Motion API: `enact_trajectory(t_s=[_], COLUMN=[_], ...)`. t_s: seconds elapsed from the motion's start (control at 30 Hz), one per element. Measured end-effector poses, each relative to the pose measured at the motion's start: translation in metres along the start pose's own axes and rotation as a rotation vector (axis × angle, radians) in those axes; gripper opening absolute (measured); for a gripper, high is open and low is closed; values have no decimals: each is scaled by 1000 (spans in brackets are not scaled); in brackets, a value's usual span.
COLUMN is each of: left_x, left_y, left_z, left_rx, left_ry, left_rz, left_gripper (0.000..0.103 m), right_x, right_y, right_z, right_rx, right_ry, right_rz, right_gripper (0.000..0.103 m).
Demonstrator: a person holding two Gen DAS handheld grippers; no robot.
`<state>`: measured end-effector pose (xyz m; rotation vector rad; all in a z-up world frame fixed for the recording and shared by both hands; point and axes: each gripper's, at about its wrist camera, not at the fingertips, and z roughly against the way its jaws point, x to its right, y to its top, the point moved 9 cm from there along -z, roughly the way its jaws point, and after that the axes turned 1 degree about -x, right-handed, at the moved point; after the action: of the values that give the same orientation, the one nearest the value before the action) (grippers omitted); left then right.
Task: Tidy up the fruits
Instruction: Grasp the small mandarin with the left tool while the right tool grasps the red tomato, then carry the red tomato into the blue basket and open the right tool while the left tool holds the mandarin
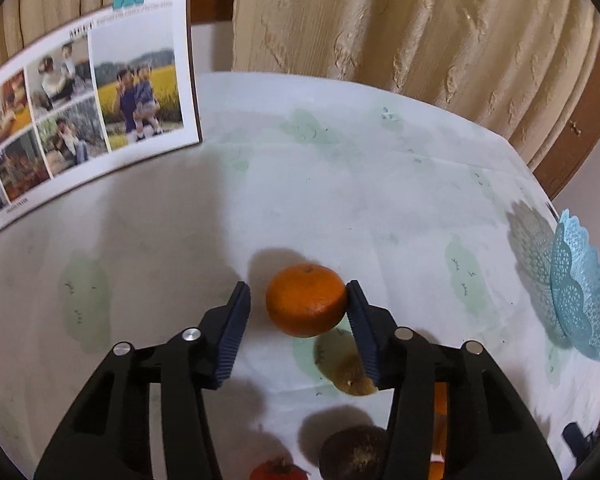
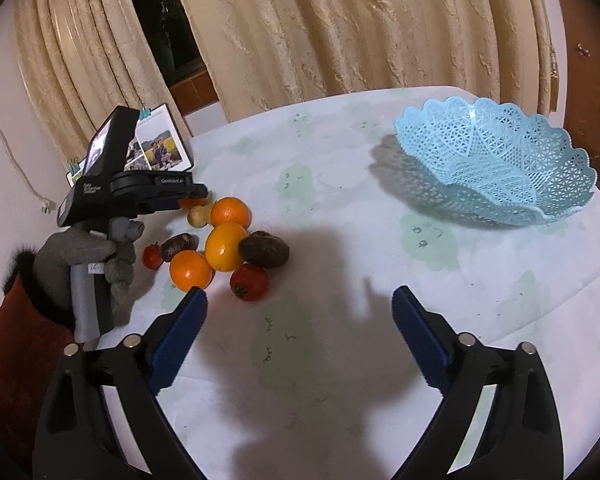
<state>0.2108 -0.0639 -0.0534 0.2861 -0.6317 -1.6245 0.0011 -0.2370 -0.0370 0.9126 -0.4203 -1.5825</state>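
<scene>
Closest to the lens in the left wrist view are the black arms and ribbed blue fingers (image 1: 233,340) of the left gripper (image 1: 298,300), and they're spread around an orange (image 1: 306,300): the right-hand pad touches its side, the left-hand pad sits just off it with a sliver of gap, so it's not clamped yet. That orange rests on the table (image 1: 380,184), which has a pale cloth with faint green patches. Just below it are a tan fruit (image 1: 350,376), a dark brown fruit (image 1: 354,454) and a red one (image 1: 278,471) at the bottom edge. A light blue lace basket (image 1: 580,284) sits well apart at the right edge, and a photo sheet (image 1: 84,108) leans at the back left. From the right wrist view, the right gripper (image 2: 300,300) hangs wide open over bare cloth with nothing between its fingers, the fruit pile (image 2: 224,246) sits to its left, and the basket (image 2: 496,160) is far off on the right. A gloved hand (image 2: 88,252) holds the left gripper's handle beside the pile.
</scene>
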Motion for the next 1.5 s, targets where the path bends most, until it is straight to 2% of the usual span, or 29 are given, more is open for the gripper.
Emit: enact_trajectory(t_s=[0.1, 0.4, 0.63, 0.83, 1.0, 1.17, 1.5], left_x=[3, -3, 0, 1, 7, 18, 40], left_y=[0, 3, 13, 19, 24, 24, 20], left_z=[-2, 12, 40, 61, 71, 79, 93], left_rx=[-4, 11, 73, 114, 135, 145, 169], left_ry=[-30, -49, -39, -45, -57, -74, -101], left_rz=[8, 32, 21, 16, 7, -12, -56], left_gripper=[41, 40, 40, 40, 40, 40, 40], right_x=[-5, -33, -41, -40, -41, -28, 49], right_y=[-1, -4, -7, -7, -12, -1, 41], right_z=[-5, -32, -64, -69, -56, -31, 15], right_rx=[-14, -92, -166, -156, -139, -86, 40], right_ry=[-2, 14, -13, -56, -57, -57, -170], right_rz=[16, 81, 124, 154, 167, 142, -13], right_gripper=[91, 71, 50, 29, 29, 29, 29])
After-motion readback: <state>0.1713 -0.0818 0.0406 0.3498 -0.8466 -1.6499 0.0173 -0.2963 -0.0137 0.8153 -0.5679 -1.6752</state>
